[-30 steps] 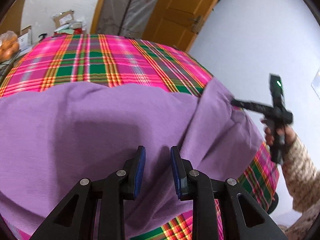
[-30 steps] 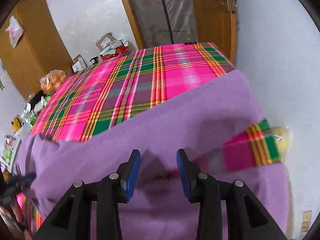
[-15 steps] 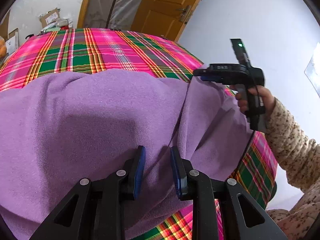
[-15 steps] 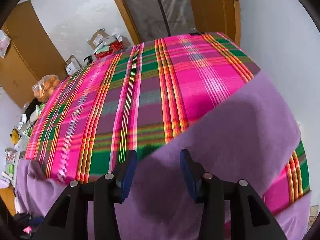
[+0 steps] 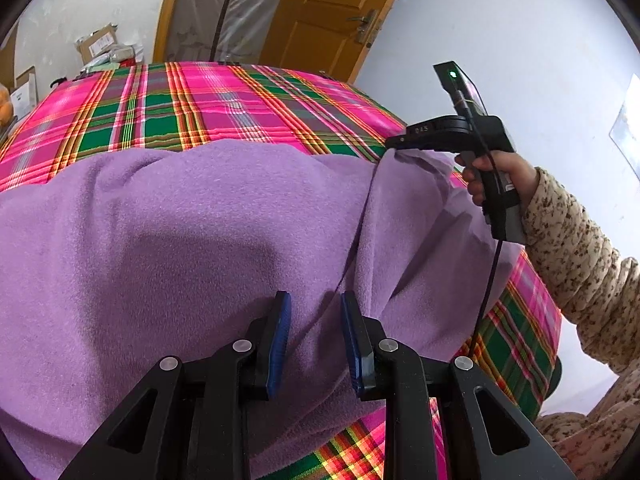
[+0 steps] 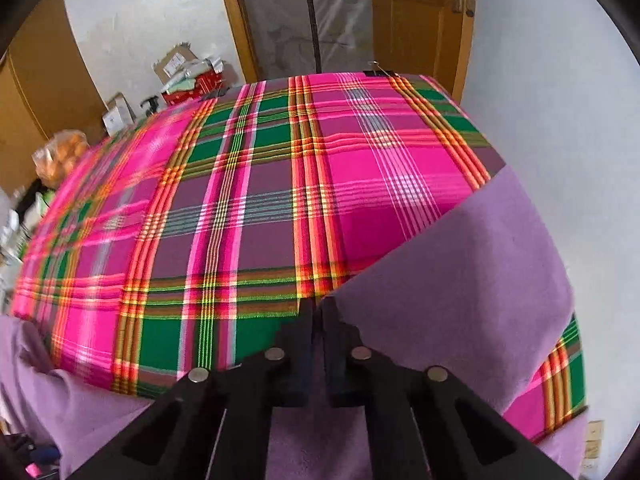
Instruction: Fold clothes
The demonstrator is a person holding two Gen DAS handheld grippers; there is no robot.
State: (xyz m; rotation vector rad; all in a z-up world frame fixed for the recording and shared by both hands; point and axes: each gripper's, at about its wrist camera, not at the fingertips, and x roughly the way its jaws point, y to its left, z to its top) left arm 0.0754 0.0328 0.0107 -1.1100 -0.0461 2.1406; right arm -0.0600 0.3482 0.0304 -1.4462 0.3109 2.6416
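Note:
A purple fleece cloth (image 5: 180, 240) lies over the near part of a table covered in pink and green plaid (image 5: 200, 108). My left gripper (image 5: 314, 308) sits low on the cloth's near part, with the cloth between its blue pads, jaws a little apart. A taut crease runs from it up to my right gripper (image 5: 394, 145), held by a hand (image 5: 496, 172) in a flowered sleeve. In the right wrist view the right gripper (image 6: 318, 312) is shut on the edge of the purple cloth (image 6: 460, 280), just above the plaid table (image 6: 240, 220).
A black cable (image 5: 490, 280) hangs from the right gripper across the cloth's right side. Behind the table stand an orange door (image 5: 320, 12), a plastic-covered doorway and cardboard boxes (image 5: 100, 44). A white wall runs close along the table's right edge. A bag of oranges (image 6: 60, 156) sits far left.
The right gripper's jaws, open before, have come together on the cloth's edge after moving out over the plaid. The left gripper has stayed in place with the same gap.

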